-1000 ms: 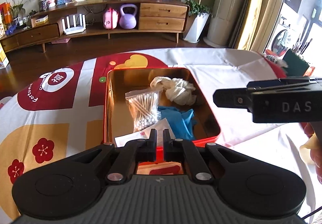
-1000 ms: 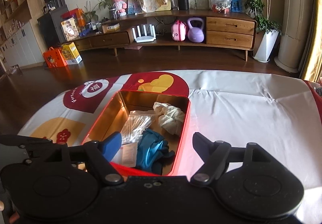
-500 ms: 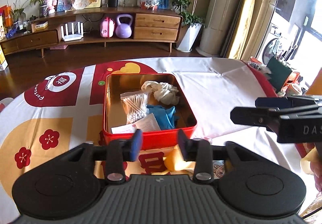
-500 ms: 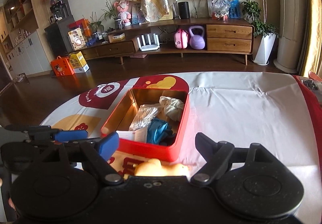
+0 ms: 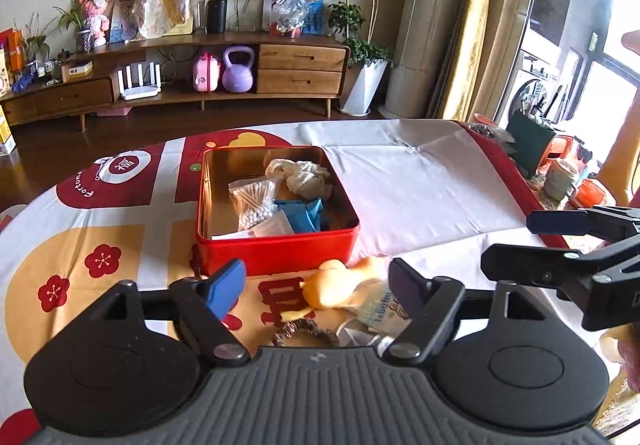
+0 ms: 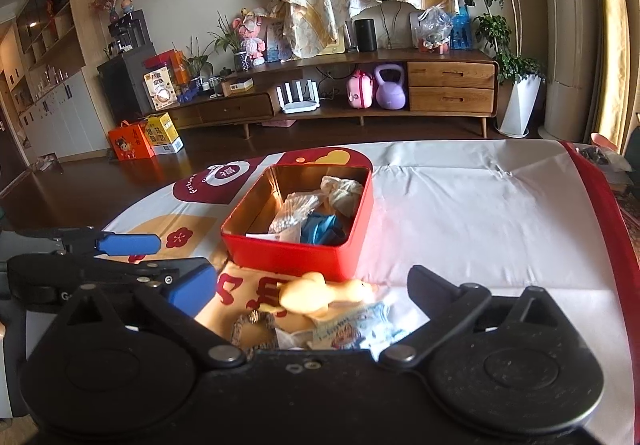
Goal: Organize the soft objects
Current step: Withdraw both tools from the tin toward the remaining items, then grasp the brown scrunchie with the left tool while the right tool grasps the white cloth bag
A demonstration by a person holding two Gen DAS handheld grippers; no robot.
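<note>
Holding both grippers, left gripper [image 5: 318, 283] and right gripper [image 6: 310, 291], with jaws spread and empty, we see the yellow duck [image 5: 340, 283] just before the red tin [image 5: 276, 251]; only the right view shows open white cloth [image 6: 480, 213] beside it

The tin [image 5: 276, 245] is bright red outside and shiny gold inside, holding a cream cloth bundle [image 5: 302, 175], a blue glove [image 5: 306, 213] and a clear bag of white-tipped cotton swabs [image 5: 254, 201]. At 6 o'clock of it lies a yellow rubber duck [image 5: 344, 283]. The surface wears a white tablecloth [image 5: 420, 185] patterned with dark red and mustard blocks and red plum blossoms [image 5: 102, 255] at 9 o'clock.
</note>
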